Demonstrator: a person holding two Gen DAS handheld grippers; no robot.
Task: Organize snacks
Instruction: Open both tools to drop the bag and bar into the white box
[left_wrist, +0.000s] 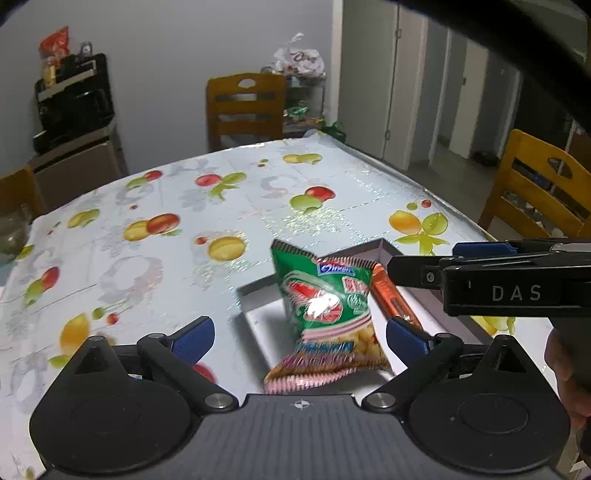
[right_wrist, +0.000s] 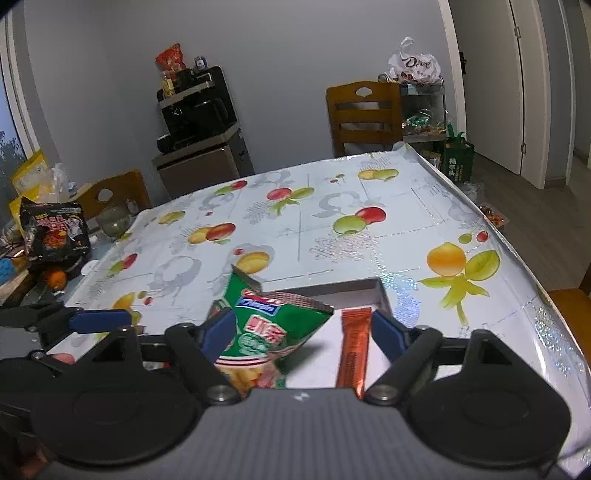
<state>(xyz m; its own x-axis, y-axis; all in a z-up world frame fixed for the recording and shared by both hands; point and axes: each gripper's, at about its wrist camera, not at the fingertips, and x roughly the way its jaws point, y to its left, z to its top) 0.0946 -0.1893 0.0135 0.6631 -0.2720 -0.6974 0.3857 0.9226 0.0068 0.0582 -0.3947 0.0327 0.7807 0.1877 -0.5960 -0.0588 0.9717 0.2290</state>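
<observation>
A green prawn-cracker bag (left_wrist: 327, 317) stands tilted in a shallow white box (left_wrist: 258, 321) on the table, its lower end toward me. An orange snack stick (left_wrist: 393, 301) lies in the box to its right. My left gripper (left_wrist: 299, 334) is open, its blue pads on either side of the bag without touching it. My right gripper (right_wrist: 304, 332) is open over the same box (right_wrist: 354, 286), with the bag (right_wrist: 273, 332) by its left pad and the orange stick (right_wrist: 352, 350) between the fingers. The right gripper also shows from the side in the left wrist view (left_wrist: 480, 273).
The table wears a fruit-print cloth (left_wrist: 184, 229). Wooden chairs (left_wrist: 245, 109) stand at the far end and right side (left_wrist: 535, 192). A black noodle pack (right_wrist: 55, 230), a glass bowl (right_wrist: 114, 219) and an orange (right_wrist: 55, 278) sit at the left. A cabinet with appliances (right_wrist: 201, 147) stands by the wall.
</observation>
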